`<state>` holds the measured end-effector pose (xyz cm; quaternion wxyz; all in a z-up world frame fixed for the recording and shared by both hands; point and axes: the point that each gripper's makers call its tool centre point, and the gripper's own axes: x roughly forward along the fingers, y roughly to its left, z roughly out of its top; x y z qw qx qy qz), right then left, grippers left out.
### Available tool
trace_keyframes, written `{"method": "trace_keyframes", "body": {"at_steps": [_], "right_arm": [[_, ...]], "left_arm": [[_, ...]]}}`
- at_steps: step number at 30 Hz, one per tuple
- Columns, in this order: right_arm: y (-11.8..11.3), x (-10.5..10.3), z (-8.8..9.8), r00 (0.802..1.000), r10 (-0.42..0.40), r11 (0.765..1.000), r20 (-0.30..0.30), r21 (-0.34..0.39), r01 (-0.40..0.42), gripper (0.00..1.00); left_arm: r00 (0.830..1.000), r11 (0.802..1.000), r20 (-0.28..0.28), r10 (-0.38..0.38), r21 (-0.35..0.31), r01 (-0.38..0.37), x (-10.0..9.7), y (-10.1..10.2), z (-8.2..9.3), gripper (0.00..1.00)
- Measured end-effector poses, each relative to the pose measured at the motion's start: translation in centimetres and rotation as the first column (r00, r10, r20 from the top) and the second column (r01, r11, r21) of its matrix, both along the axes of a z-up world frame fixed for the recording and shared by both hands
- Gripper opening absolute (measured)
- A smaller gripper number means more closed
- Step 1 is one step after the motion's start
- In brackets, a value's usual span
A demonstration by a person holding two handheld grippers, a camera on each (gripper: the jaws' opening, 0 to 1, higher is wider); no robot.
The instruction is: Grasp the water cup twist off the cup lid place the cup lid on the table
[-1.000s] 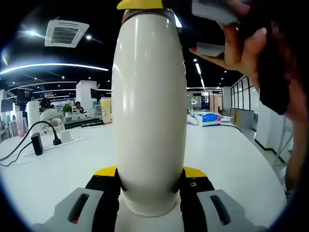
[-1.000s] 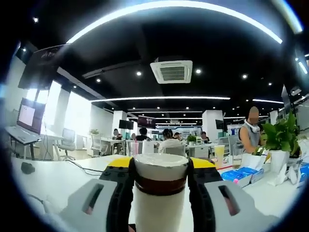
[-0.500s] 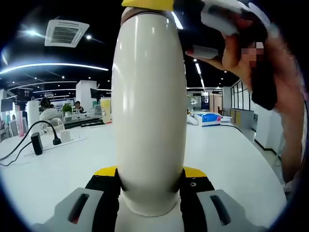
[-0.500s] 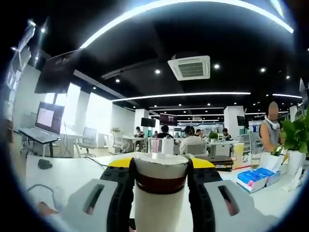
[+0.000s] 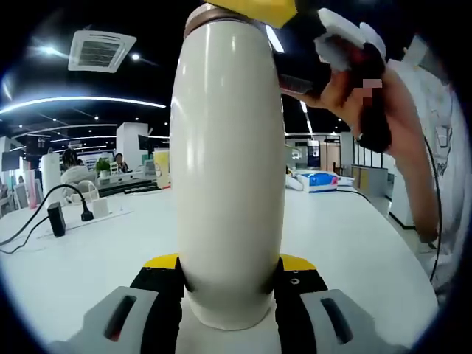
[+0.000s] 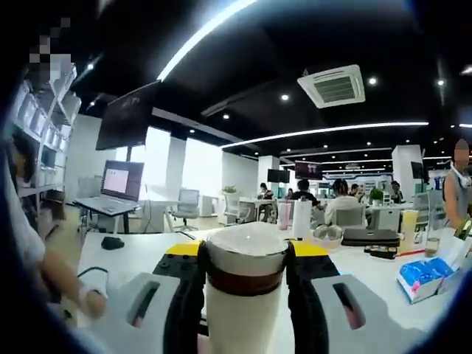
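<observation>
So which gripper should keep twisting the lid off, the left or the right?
The right gripper, probably. Its jaws clamp the lid at the cup's top. The left gripper grips the base of the water cup, so it is better placed to hold it steady.

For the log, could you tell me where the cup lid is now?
In the right gripper view the cup lid sits bottom centre, clamped between the right gripper, atop the water cup.
</observation>
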<state>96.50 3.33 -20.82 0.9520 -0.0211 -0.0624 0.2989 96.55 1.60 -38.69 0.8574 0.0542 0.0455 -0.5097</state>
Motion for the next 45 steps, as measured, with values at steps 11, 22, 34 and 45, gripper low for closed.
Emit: {"method": "trace_keyframes", "body": {"at_steps": [11, 22, 34, 45], "right_arm": [[0.38, -0.09, -0.09, 0.991, 0.132, 0.991, -0.035, -0.016, -0.132, 0.45], [0.75, 0.12, -0.13, 0.959, 0.275, 0.960, -0.067, -0.043, -0.278, 0.45], [0.54, 0.06, -0.15, 0.892, 0.442, 0.895, -0.098, -0.026, -0.446, 0.45], [0.85, -0.25, -0.30, 0.875, 0.475, 0.877, -0.099, -0.032, -0.480, 0.46]], "left_arm": [[1.000, 1.000, 0.001, 0.001, 0.001, -0.001, 0.02, 0.02, 0.09, 0.50], [1.000, 1.000, -0.009, 0.002, -0.001, -0.002, 0.17, 0.03, 0.15, 0.50], [1.000, 1.000, -0.012, -0.001, 0.001, 0.001, 0.09, -0.04, 0.12, 0.50], [1.000, 1.000, -0.011, -0.001, 0.001, 0.001, 0.09, -0.06, 0.02, 0.50]]}}
